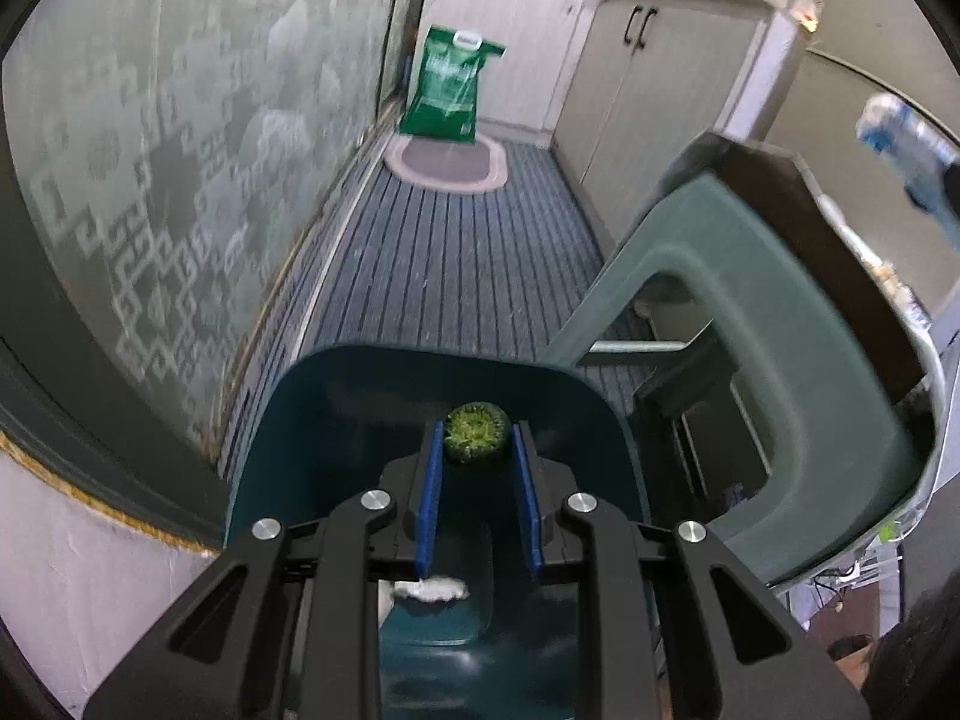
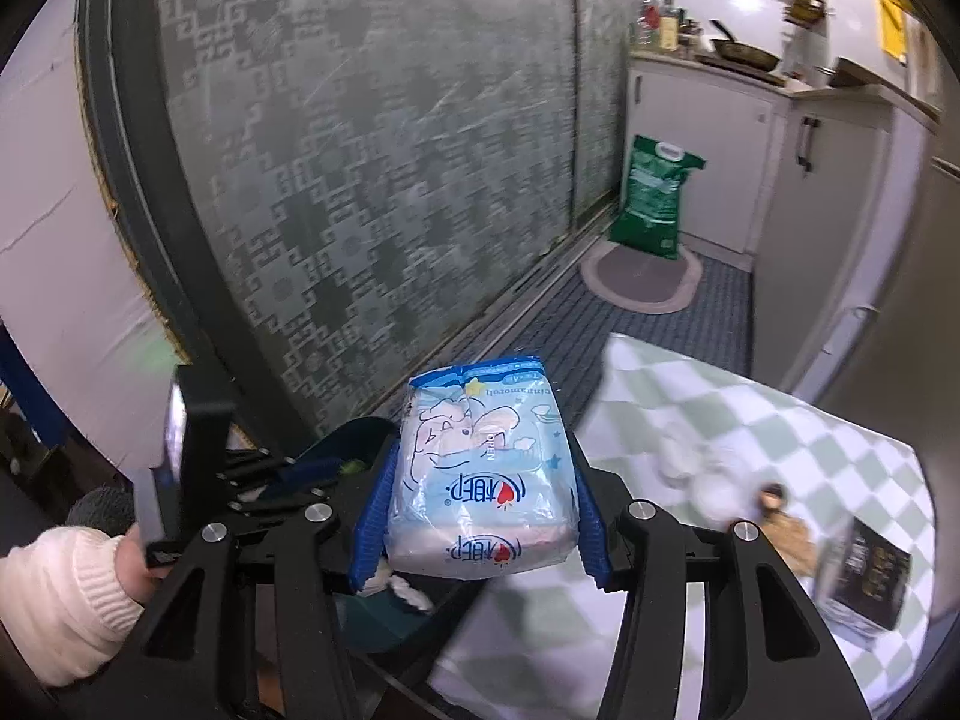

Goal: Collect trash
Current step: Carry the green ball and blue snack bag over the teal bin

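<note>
Narrow kitchen, striped floor mat, patterned glass door at 9 o'clock, cabinets at 2 o'clock, green sack at the far end.

Left gripper [image 1: 477, 450]: fingers clamped on a small green fuzzy ball [image 1: 477, 435] right at the tips, pitched down over the teal bin [image 1: 282, 450]. Ball sits inside the bin's mouth outline, so a drop from there looks like it lands in. White crumpled scrap [image 1: 432, 589] shows below the fingers; looks like it's in the bin, but can't confirm. Green chair [image 1: 840, 324] leans at 3 o'clock of the bin.

Right gripper [image 2: 477, 480]: fingers clamped on the sides of a blue-and-white tissue pack [image 2: 480, 468], long axis running along the fingers toward 12 o'clock. From that camera the bin [image 2: 336, 444] lies at 9 o'clock of the pack, near, partly hidden behind the left gripper. Checkered table [image 2: 750, 414] at 3 o'clock carries blurred scraps and a dark box [image 2: 864, 582].

Judgement: left hand is nearer the bin; right needs to swing toward 9 o'clock.
</note>
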Demonstrator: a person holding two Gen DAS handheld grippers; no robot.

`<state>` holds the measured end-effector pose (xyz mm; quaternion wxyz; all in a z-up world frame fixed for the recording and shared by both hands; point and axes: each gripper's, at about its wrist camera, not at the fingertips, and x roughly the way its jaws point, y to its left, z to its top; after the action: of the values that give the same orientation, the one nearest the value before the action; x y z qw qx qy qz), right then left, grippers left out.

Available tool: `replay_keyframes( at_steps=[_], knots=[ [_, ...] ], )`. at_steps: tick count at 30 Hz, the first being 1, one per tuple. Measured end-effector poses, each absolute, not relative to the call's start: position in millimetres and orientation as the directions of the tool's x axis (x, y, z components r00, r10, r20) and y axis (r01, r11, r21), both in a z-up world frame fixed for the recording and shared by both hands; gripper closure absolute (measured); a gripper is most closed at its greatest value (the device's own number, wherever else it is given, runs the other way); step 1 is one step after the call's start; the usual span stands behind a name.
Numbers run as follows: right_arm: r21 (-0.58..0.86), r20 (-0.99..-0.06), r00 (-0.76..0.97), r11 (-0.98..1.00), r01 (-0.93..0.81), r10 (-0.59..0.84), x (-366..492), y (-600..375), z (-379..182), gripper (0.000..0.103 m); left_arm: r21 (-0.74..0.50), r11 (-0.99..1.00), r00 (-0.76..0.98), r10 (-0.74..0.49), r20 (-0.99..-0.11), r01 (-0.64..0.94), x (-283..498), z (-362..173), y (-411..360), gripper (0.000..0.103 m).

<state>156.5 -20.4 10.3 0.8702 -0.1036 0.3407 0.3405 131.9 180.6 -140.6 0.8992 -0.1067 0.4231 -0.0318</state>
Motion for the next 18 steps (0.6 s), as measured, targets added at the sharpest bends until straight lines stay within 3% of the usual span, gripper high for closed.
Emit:
replay_keyframes(
  at_steps=[9, 18],
  knots=[
    [0.021, -0.731, 0.461, 0.691, -0.722, 0.503, 150, 49, -9, 0.051, -0.254, 0.962, 0.499, -0.171, -0.850, -0.102, 136, -192, 212, 0.079],
    [0.002, -0.831, 0.389, 0.702, -0.712, 0.397, 162, 83, -56, 0.051, -0.254, 0.964, 0.373, -0.206, -0.904, -0.082, 135, -234, 217, 0.078]
  ],
)
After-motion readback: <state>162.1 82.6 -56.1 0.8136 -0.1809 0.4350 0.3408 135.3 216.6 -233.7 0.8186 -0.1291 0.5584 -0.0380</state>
